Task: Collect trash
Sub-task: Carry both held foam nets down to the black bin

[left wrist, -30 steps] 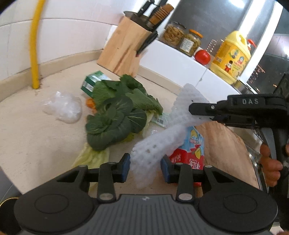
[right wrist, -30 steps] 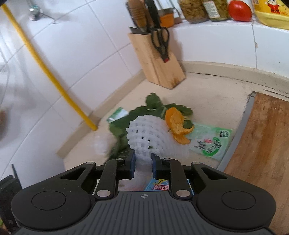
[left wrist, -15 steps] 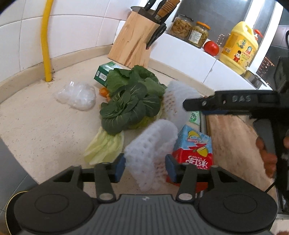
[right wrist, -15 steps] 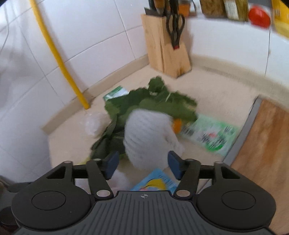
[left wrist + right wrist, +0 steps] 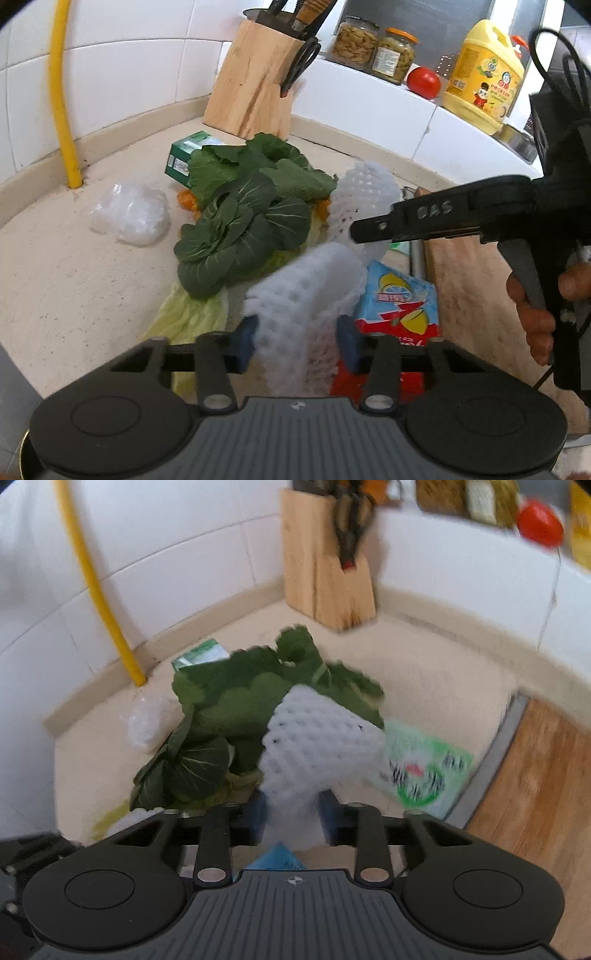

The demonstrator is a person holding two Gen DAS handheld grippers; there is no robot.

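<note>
Between the blue pads of the left hand-held gripper [image 5: 295,338] sits a white foam net [image 5: 299,306], blurred and bulging upward; the jaws are closing around it, and the pads look to lie against its sides. A second foam net [image 5: 314,746] is pinched at its narrow lower end in the right hand-held gripper [image 5: 291,818], whose jaws are also closing, and it flares out wide above the pads. From the left wrist view this second net [image 5: 364,199] stands behind the first, with one black finger of the right gripper crossing in front of it and a hand [image 5: 535,306] gripping the handle at the right edge. Just right of the first net lies a juice carton [image 5: 402,306], blue on top and red below, on the speckled surface [image 5: 74,280]. Left of both nets is a heap of greens [image 5: 247,218], dark leaves over paler ones, with orange peel [image 5: 186,199] showing at its edge. A green box [image 5: 183,157] rests behind the greens and a crumpled clear bag [image 5: 129,216] lies to their left. A green wrapper [image 5: 424,771] lies flat beside a wooden board [image 5: 535,786]. Farther back stand a knife block [image 5: 255,83], a yellow pipe [image 5: 64,110], two jars [image 5: 373,46], a tomato [image 5: 423,83] and a yellow bottle [image 5: 484,77] on a white ledge.
</note>
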